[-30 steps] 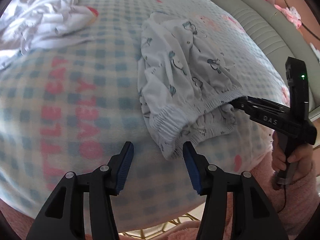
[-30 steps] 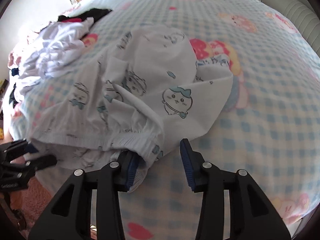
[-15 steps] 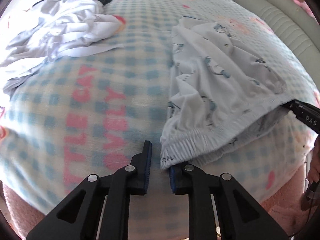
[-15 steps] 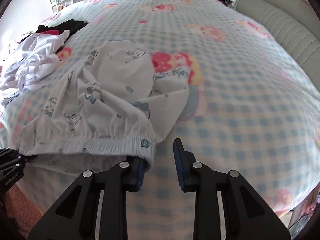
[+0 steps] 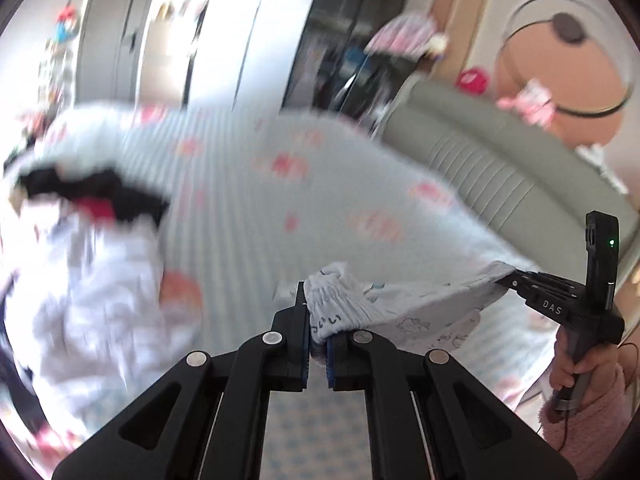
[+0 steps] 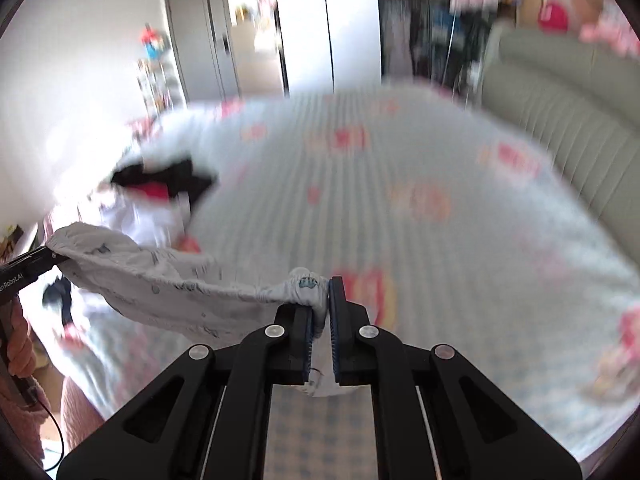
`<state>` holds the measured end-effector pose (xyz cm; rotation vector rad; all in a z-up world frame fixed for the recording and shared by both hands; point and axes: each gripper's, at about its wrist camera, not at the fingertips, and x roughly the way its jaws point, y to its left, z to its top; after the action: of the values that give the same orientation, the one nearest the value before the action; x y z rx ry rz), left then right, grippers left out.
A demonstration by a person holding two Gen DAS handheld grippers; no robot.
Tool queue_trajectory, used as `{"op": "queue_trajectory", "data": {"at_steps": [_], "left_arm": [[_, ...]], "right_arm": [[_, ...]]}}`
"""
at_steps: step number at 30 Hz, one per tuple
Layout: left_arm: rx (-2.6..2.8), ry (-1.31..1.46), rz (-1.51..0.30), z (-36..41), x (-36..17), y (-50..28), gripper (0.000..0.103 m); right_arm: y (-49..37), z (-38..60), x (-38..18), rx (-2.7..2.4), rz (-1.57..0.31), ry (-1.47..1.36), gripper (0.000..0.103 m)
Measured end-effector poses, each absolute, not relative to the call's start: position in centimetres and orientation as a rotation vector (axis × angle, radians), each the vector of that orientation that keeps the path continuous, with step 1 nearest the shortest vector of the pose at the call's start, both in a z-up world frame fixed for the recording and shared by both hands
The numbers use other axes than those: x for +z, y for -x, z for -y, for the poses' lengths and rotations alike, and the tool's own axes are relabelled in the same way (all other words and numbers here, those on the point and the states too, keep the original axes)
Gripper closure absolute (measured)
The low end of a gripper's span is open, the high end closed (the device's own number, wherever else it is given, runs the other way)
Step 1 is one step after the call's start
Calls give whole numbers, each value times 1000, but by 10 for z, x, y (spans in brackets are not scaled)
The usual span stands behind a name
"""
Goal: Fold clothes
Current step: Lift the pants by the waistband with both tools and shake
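- Both tools are up in the air and the printed white shorts [image 5: 420, 312] hang stretched between them, above the checked blanket [image 5: 248, 208] on the bed.
- The left gripper [image 5: 318, 344] has its jaws pinched nearly together on one end of the elastic waistband [image 5: 336, 300], the gathered cloth bunched just above the pads.
- The right gripper [image 6: 320, 340] is likewise clamped tight on the other end of that band; seen from the left wrist, its tips [image 5: 516, 280] bite the far corner of the fabric.
- The waistband runs fairly taut from tool to tool, and the legs drop below it, out of clear sight.
- No crease or fold shows in this garment: it hangs as one open sheet, so by the look of it the folding of this piece is yet to be done.
- A rumpled heap of white and dark clothes [image 6: 160, 192] lies on the bed's left side, unfolded too, so plenty of the job remains.
- Both views are blurred, so finer detail cannot be told.
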<state>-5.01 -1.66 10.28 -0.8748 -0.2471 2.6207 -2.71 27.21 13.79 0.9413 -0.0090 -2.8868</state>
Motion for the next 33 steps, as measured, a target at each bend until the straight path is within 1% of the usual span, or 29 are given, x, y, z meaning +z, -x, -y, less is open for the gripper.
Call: {"op": "queue_trajectory", "data": {"at_steps": [3, 8, 11, 15, 17, 19, 21, 24, 26, 27, 29, 30, 31, 33], "left_arm": [[2629, 737, 234, 17, 148, 43, 97], [2631, 510, 211, 17, 223, 32, 97], [2647, 522, 185, 15, 223, 32, 97], [2634, 682, 169, 10, 187, 45, 97], [2626, 762, 167, 5, 166, 58, 97], [2627, 822, 180, 1, 158, 77, 97], [2619, 783, 182, -3, 181, 81, 97], [2667, 507, 28, -15, 244, 46, 97], [2679, 406, -15, -17, 268, 26, 97], [2677, 387, -14, -16, 271, 19, 96], [2681, 419, -5, -9, 254, 9, 94], [2676, 487, 5, -5, 232, 8, 93], [2643, 601, 36, -1, 202, 11, 93], [2552, 873, 98, 3, 130, 18, 93]], "right_arm": [[9, -280, 206, -2955, 15, -705, 97], [-2, -288, 244, -2940, 108, -595, 97], [2, -278, 238, -2913, 118, -622, 97], [13, -274, 204, -2908, 98, -752, 97], [24, -280, 181, -2892, 125, -834, 97], [36, -286, 172, -2903, 147, -891, 97], [44, -289, 175, -2928, 156, -908, 96], [9, -274, 225, -3002, 36, -639, 96], [-17, -267, 256, -3030, -4, -488, 96], [-26, -268, 262, -3036, 9, -446, 96], [-38, -274, 258, -3063, 38, -417, 96], [-40, -278, 243, -3078, 56, -455, 96], [-39, -283, 220, -3068, 87, -537, 96], [-30, -292, 152, -2976, 193, -818, 96]]}}
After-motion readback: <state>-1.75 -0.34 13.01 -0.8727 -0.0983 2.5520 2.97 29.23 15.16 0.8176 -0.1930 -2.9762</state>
